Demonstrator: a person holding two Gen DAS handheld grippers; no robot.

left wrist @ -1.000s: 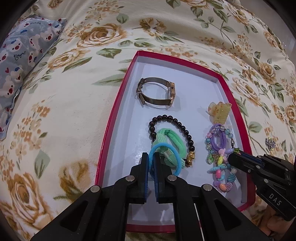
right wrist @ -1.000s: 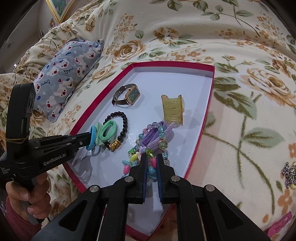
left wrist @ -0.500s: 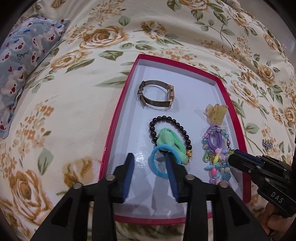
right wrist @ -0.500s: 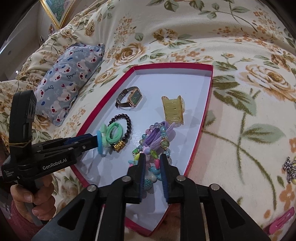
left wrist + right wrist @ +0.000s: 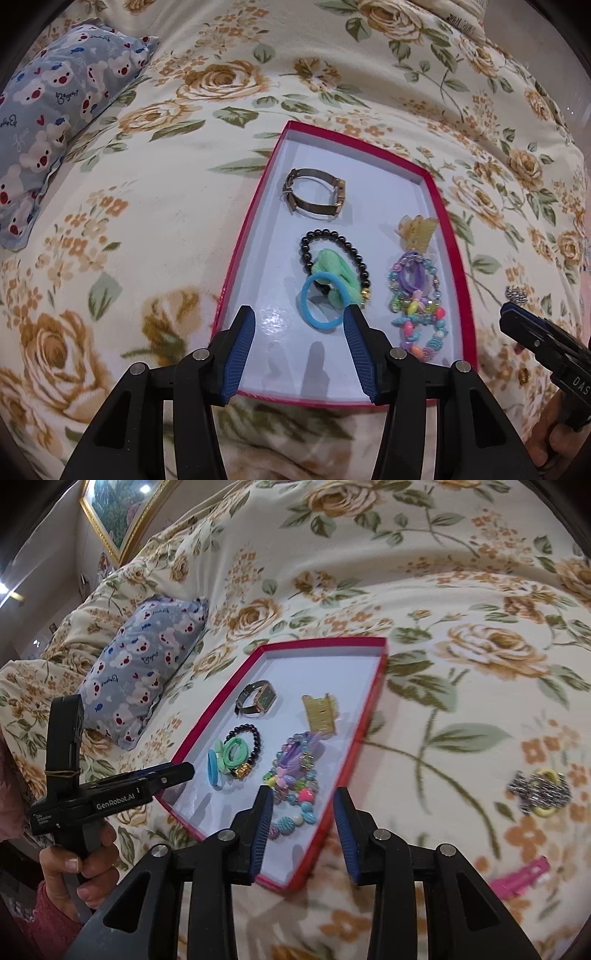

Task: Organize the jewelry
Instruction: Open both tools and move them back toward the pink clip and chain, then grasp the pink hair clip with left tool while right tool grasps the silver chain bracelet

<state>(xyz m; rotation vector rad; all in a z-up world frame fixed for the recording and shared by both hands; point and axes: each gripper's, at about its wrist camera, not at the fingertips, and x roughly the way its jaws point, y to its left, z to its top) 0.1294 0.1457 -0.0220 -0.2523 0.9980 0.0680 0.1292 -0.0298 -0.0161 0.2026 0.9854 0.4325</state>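
A red-rimmed tray lies on the flowered bedspread. It holds a watch, a black bead bracelet, a green hair tie, a blue hair tie, a yellow hair claw and colourful bead bracelets. My left gripper is open and empty, just short of the blue hair tie. My right gripper is open and empty over the tray's near right rim.
A sparkly hair clip on a yellow tie and a pink clip lie on the bedspread right of the tray. A bear-print pillow lies at the left.
Both grippers opened and pulled back from the tray. The left let go of the blue hair tie, the right let go of the colourful bead bracelets; both now lie in the tray.
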